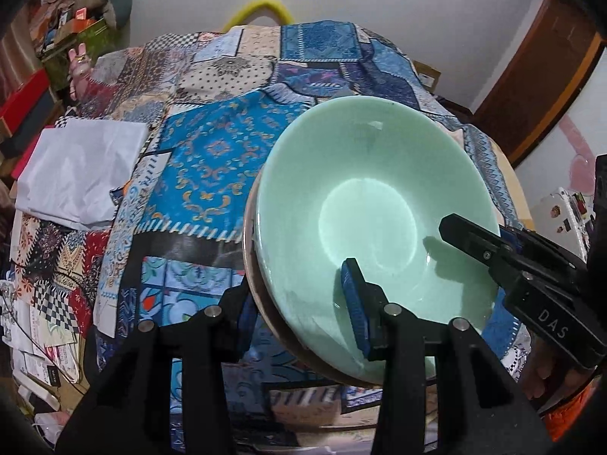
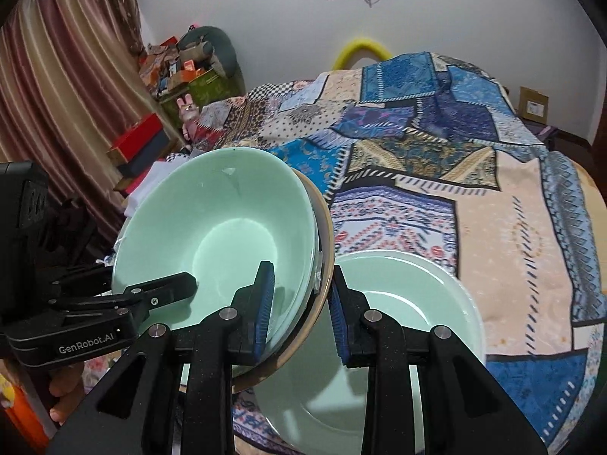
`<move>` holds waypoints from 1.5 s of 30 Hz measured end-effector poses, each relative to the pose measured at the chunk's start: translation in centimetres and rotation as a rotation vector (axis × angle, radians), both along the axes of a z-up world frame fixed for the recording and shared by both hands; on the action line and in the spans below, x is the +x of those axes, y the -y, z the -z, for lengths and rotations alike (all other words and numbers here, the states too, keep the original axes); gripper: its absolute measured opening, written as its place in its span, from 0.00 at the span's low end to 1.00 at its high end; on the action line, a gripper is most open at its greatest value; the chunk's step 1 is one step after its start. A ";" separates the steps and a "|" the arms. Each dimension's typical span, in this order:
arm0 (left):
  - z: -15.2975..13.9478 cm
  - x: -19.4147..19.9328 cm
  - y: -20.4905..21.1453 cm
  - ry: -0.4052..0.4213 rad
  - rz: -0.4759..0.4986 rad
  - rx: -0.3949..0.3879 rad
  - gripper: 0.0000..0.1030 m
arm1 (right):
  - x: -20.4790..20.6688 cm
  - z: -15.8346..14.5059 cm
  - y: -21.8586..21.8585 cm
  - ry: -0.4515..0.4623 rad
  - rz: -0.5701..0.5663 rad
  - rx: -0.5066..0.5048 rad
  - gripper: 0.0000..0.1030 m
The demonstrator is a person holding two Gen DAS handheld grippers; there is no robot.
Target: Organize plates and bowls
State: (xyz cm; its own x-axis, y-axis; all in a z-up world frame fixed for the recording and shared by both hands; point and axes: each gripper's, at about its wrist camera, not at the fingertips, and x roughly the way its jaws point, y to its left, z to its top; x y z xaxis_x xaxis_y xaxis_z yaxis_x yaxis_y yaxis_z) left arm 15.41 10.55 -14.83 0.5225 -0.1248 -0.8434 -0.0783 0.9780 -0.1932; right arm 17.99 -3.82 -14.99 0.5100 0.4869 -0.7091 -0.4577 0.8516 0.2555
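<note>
A pale green bowl (image 1: 371,208) (image 2: 220,235) is nested in a brown-rimmed dish (image 1: 251,261) (image 2: 327,235). The stack hangs tilted above the table. My left gripper (image 1: 299,311) is shut on the stack's near rim, one blue pad inside the bowl and one outside. In the right wrist view it (image 2: 170,288) reaches in from the left. My right gripper (image 2: 301,309) clamps the opposite rim the same way. In the left wrist view it (image 1: 474,242) comes in from the right, its lower finger hidden under the bowl. A second pale green plate (image 2: 417,303) lies on the table below.
A patchwork cloth (image 1: 212,159) (image 2: 493,227) covers the round table. White folded fabric (image 1: 76,174) lies at its left edge. Boxes and clutter (image 2: 178,68) stand by the curtain (image 2: 57,94). A yellow ring (image 1: 261,3) shows behind the table, a wooden door (image 1: 538,76) at right.
</note>
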 end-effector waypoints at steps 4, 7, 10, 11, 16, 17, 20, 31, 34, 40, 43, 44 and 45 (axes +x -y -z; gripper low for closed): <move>-0.3 0.1 1.5 0.003 0.023 0.005 0.41 | -0.3 -0.2 1.5 0.006 0.022 0.003 0.25; -0.4 0.2 2.6 0.001 0.039 0.007 0.41 | -0.6 -0.3 2.6 0.010 0.038 0.005 0.25; -0.4 0.5 3.9 -0.002 0.056 0.008 0.41 | -0.8 -0.3 3.5 0.010 0.053 0.006 0.25; -0.4 0.5 4.1 -0.003 0.060 0.007 0.41 | -0.9 -0.3 3.9 0.010 0.058 0.005 0.25; -0.1 0.9 5.9 -0.014 0.092 0.003 0.41 | -0.9 -0.1 5.7 0.002 0.086 0.011 0.25; 0.0 1.1 6.3 -0.016 0.096 0.004 0.41 | -1.0 0.0 6.0 0.001 0.091 0.012 0.25; 0.3 1.4 7.2 -0.025 0.110 0.006 0.41 | -1.0 0.2 6.8 -0.006 0.103 0.010 0.25; 2.3 2.6 8.8 -0.062 0.140 0.029 0.41 | -0.7 2.3 8.4 -0.056 0.122 0.012 0.25; 3.3 3.1 8.7 -0.087 0.139 0.026 0.41 | -0.4 3.0 8.4 -0.078 0.120 0.010 0.25; 4.7 3.5 8.5 -0.113 0.131 0.026 0.41 | 0.0 4.6 8.2 -0.115 0.118 0.009 0.25; 4.7 3.6 8.6 -0.105 0.137 0.030 0.41 | 0.1 4.7 8.5 -0.121 0.121 0.026 0.25; 4.8 3.6 8.6 -0.104 0.137 0.030 0.41 | 0.2 4.7 8.5 -0.124 0.121 0.031 0.25; 4.9 3.6 8.6 -0.101 0.139 0.032 0.41 | 0.2 4.8 8.6 -0.126 0.117 0.037 0.25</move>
